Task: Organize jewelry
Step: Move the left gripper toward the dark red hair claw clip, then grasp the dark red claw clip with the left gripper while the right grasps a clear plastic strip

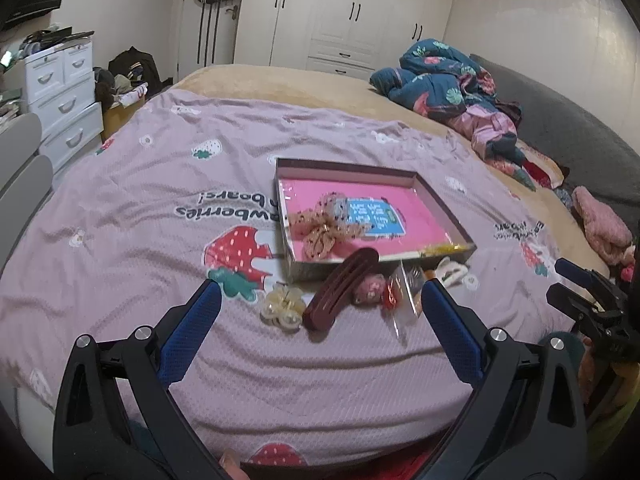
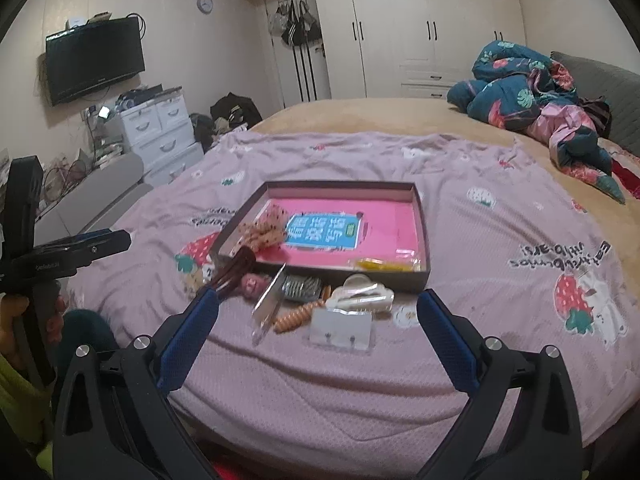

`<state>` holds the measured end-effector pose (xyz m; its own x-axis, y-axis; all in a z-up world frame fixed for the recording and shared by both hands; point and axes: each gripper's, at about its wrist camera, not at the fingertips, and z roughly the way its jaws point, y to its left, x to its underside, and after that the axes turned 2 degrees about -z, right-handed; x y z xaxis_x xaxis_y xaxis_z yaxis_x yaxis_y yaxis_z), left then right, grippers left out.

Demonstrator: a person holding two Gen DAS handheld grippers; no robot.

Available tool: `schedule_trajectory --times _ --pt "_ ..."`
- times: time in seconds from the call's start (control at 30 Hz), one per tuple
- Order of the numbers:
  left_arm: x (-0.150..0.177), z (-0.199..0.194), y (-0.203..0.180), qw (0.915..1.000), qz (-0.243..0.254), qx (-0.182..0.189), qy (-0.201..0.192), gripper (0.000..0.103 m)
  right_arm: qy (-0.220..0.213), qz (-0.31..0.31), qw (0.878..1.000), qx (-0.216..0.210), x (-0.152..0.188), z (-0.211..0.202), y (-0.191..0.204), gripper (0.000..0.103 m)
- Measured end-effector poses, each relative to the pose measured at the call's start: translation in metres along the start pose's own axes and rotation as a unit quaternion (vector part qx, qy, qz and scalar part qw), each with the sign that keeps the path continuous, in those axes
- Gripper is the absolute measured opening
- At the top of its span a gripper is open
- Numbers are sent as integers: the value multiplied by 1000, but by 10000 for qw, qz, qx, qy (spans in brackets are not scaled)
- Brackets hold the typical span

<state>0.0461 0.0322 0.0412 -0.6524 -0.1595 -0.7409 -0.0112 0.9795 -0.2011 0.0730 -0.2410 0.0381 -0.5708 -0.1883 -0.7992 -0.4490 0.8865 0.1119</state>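
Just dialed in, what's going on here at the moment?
A person is sorting hair accessories on a bed into a box. Both grippers, left and right, are open and hold nothing, poised over the pile in front of the box. A bow and a yellow piece already lie inside. The dark red clip, white claw clip and earring card are still outside on the sheet.

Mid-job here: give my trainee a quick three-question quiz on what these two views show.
1. True or false: the left gripper holds the dark red clip.
2. Where does the bow lie? A) in the box B) on the bedspread C) in the right gripper
3. Fill in: the white claw clip lies ____ the box.

Key: 1 false, both grippers are open and empty; 2 A; 3 outside, beside its near wall.
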Motion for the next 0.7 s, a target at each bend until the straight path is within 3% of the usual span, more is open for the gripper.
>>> schedule_trajectory --times 0.33,0.5,0.63,0.7 --pt "21 20 -6 9988 311 74 380 92 289 -143 9992 -241 16 14 11 99" --pt "22 43 -18 9956 694 103 625 74 388 -99 9987 -305 19 22 11 99" --pt "21 67 -24 9913 932 206 909 43 453 -108 9984 -327 21 29 12 99" --pt "21 83 -25 9881 1047 237 1106 35 521 -131 9980 -330 23 36 14 99"
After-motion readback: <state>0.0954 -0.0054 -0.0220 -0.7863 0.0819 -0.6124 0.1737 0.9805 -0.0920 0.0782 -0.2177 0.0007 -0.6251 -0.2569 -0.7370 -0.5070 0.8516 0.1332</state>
